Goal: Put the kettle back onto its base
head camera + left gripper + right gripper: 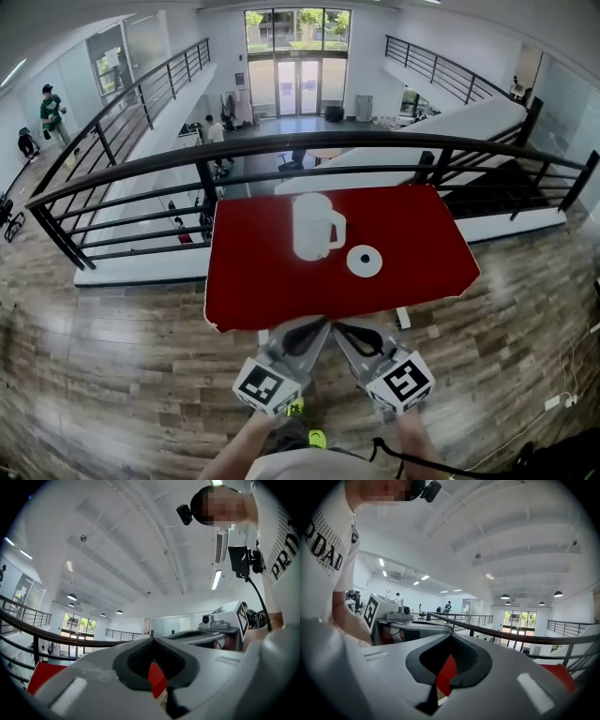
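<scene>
A white kettle [317,226] with its handle to the right stands upright near the middle of the red table [262,281]. Its round white base [365,261] lies just right of it, apart from it and bare. Both grippers hover side by side at the table's near edge, short of the kettle. My left gripper [314,322] [153,638] has its jaws closed tip to tip with nothing between them. The right gripper [340,326] [451,633] is likewise shut and empty. Neither gripper view shows the kettle or the base, only slivers of red table [42,677] [558,672].
A black metal railing [281,145] runs right behind the table, with an open drop to a lower floor beyond it. Wooden floor [122,375] surrounds the table. People stand far off on the left walkway [49,108].
</scene>
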`<action>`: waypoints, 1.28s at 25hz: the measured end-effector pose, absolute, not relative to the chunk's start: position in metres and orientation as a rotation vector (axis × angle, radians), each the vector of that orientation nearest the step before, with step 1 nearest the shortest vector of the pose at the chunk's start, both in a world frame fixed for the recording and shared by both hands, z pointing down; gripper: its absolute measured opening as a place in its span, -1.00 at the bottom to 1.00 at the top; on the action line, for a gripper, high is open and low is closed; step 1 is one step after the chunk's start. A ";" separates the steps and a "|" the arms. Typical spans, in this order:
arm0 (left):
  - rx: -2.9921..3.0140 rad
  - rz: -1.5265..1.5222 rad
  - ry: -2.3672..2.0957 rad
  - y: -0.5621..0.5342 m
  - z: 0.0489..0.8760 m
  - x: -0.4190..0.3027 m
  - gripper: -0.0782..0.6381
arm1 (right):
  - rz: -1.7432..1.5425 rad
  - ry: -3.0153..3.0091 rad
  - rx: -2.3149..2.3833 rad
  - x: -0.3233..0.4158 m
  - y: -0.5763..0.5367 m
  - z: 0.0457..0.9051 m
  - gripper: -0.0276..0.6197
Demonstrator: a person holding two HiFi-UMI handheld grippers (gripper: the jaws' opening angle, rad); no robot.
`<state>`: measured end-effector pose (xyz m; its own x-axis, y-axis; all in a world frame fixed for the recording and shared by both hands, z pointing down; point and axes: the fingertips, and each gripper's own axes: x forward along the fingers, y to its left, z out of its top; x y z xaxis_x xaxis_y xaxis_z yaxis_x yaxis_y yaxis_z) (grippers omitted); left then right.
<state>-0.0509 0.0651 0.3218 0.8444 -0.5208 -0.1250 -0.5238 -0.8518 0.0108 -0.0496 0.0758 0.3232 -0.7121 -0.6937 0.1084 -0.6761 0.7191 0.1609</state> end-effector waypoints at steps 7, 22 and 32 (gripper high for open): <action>-3.016 0.221 0.834 0.014 0.315 -0.055 -0.80 | -0.163 -2.734 1.132 -0.054 0.025 0.320 -0.91; -3.045 0.295 0.733 -0.072 0.309 -0.059 -0.80 | -0.156 -2.631 1.226 -0.059 -0.061 0.326 -0.91; -3.079 0.283 0.766 -0.102 0.323 -0.047 -0.80 | -0.114 -2.612 1.229 -0.045 -0.098 0.340 -0.91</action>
